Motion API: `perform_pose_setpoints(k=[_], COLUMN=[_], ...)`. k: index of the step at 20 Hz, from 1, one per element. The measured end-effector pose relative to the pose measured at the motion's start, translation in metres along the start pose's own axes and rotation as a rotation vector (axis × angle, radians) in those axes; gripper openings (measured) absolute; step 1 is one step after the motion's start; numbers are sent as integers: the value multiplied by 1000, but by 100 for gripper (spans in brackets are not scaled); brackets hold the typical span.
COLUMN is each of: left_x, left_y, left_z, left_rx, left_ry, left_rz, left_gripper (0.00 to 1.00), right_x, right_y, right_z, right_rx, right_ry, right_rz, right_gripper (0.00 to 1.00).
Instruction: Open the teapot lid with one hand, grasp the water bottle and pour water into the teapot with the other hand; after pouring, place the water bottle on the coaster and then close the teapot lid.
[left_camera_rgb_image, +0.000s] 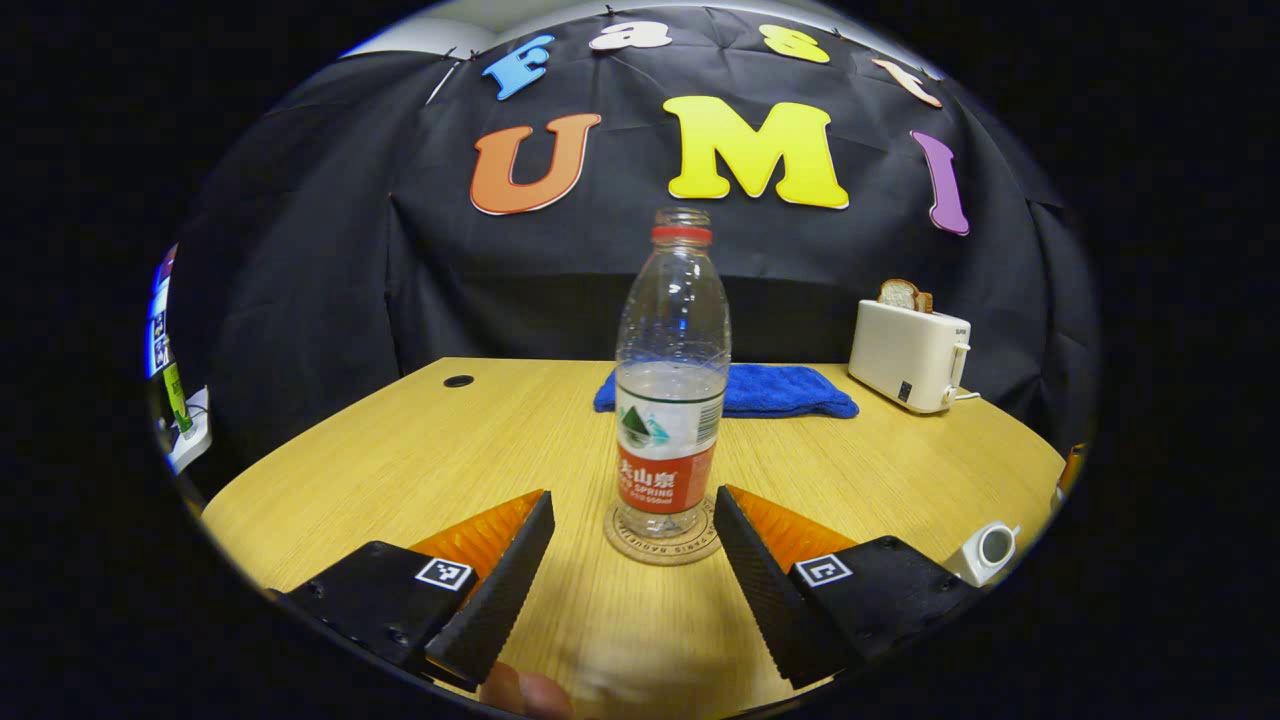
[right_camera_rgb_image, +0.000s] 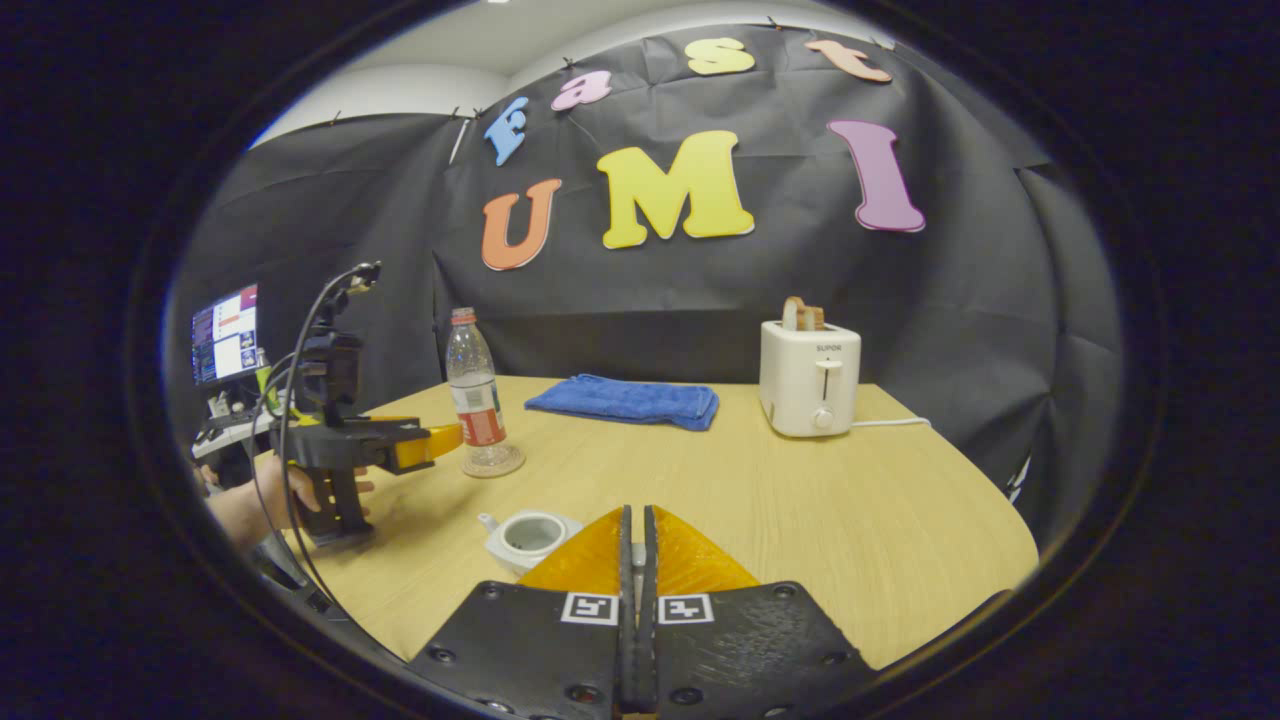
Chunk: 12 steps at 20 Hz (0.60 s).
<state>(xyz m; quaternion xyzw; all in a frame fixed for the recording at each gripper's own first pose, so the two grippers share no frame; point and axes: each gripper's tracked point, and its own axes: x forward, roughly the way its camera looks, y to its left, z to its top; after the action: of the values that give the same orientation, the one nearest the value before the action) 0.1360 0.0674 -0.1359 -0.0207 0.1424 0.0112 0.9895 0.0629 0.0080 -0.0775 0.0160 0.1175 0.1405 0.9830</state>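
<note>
With the bottle (left_camera_rgb_image: 669, 400) on its coaster (left_camera_rgb_image: 662, 540) and the left gripper (left_camera_rgb_image: 634, 560) spread, the right gripper (right_camera_rgb_image: 636, 560), pinched together on something unseen, should settle squarely over the open teapot (right_camera_rgb_image: 527, 537) near the table's (right_camera_rgb_image: 800, 500) front edge.

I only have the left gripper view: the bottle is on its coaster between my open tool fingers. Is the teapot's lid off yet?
Observer: Yes. In the right gripper view the teapot stands open with its hollow showing.
Operator: Where is the right tool?
Observer: The right tool sits just on the camera side of the teapot, fingers pressed together. I can't tell whether the lid is between them.
Operator: Is my left tool touching the bottle?
Observer: Seen from the side, the left tool ends right beside the water bottle at label height. I cannot tell whether they touch.
</note>
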Motion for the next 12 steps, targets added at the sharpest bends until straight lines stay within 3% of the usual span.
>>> perform_pose_setpoints(k=[3,8,12], left_x=[-39,-90,-112], left_y=[29,66,77], left_z=[6,7,3], left_rx=[11,-18,-55], left_ry=[-50,-105,-121], left_rz=[45,102,107], left_gripper=[100,100,100], right_x=[17,45,54], right_y=[23,59,68], right_z=[16,9,-6], right_rx=[-19,-49,-51], right_ry=[-38,-39,-26], right_rz=[46,116,122], right_gripper=[0,0,0])
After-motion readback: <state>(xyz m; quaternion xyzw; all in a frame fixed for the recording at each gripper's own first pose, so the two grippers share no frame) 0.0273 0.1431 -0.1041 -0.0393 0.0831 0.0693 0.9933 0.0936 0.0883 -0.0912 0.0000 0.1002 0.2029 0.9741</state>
